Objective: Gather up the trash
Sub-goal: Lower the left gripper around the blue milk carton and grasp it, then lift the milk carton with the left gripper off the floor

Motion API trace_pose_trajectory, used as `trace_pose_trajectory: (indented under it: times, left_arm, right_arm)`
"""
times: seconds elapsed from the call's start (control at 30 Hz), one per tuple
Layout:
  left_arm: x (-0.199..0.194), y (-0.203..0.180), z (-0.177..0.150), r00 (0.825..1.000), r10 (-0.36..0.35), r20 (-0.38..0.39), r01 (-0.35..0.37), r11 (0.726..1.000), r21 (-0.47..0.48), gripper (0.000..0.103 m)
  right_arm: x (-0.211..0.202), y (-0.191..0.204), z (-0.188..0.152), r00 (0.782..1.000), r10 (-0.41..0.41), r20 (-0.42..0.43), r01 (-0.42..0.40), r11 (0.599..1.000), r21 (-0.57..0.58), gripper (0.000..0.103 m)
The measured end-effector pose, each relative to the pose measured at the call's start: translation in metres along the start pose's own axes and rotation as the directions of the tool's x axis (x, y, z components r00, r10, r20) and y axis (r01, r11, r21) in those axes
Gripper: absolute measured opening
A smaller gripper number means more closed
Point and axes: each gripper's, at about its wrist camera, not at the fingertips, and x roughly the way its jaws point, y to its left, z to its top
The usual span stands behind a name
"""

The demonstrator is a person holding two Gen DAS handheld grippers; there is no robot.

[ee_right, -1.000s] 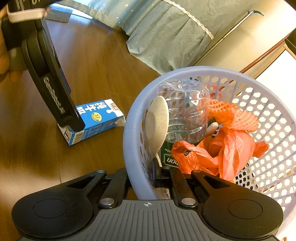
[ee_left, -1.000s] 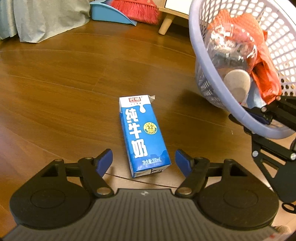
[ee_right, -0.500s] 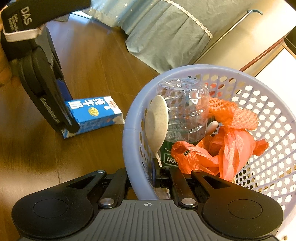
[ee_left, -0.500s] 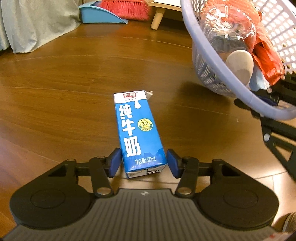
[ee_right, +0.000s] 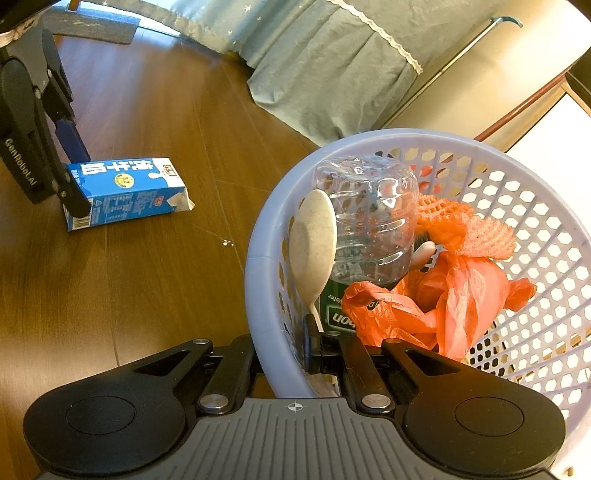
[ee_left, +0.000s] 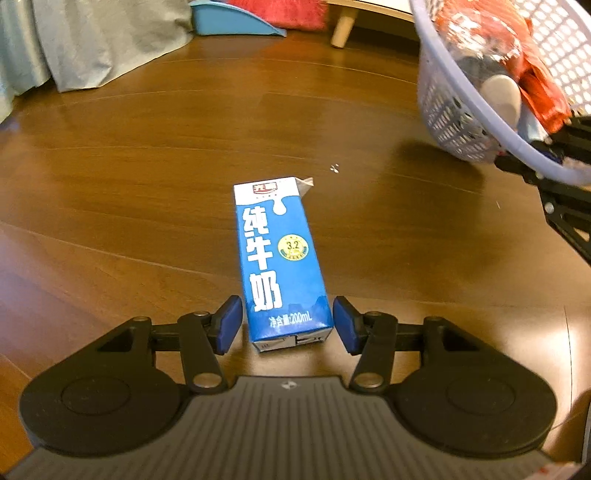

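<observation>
— Wooden floor (ee_left: 147,155) takes up most of both views, brown boards with a sheen. What lies on it?

— Biggest is the lavender basket (ee_right: 266,254), a perforated plastic one, at the far right in the left wrist view. The right hand-held gripper (ee_right: 295,350) is clamped on its near rim, one finger inside the wall and one outside.

— And inside the basket?

— A clear plastic bottle (ee_right: 369,221) standing bottom-up, an orange plastic bag (ee_right: 454,302) beside it, orange foam netting (ee_right: 465,229) behind that, and a pale speckled spoon (ee_right: 314,240) leaning against the inner wall next to the bottle.

— Where is the milk carton?

— The blue milk carton (ee_left: 280,258) lies flat on the floor, left of the basket and well apart from it, its torn top corner pointing far and its base near.

— How does it sit relative to the left hand-held gripper?

— The left hand-held gripper (ee_left: 288,325) is spread open with the carton's near end between its blue pads (ee_left: 229,325). The pads flank the base on either side; a narrow gap shows on each side, so they are just beside it, not pressing.

— Anything in the background?

— Grey-blue cloth (ee_left: 92,44) hanging to the floor at far left, and a blue dustpan (ee_left: 232,22) next to it.
</observation>
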Motion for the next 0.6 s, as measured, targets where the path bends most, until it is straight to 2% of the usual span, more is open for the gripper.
trace_pose_trajectory:
  times: [0.17,0.6]
  left_arm:
    - [-0.002,0.000,0.004,1.000,0.002,0.017,-0.001,1.000,-0.015,0.052]
    - [0.010,0.006,0.009,1.000,0.007,0.001,-0.007,0.997,-0.083,0.052]
  right_arm:
    - [0.000,0.001,0.000,1.000,0.000,-0.001,0.000,1.000,-0.004,0.003]
    - [-0.002,0.003,-0.002,1.000,0.000,-0.003,0.000,1.000,-0.012,0.004]
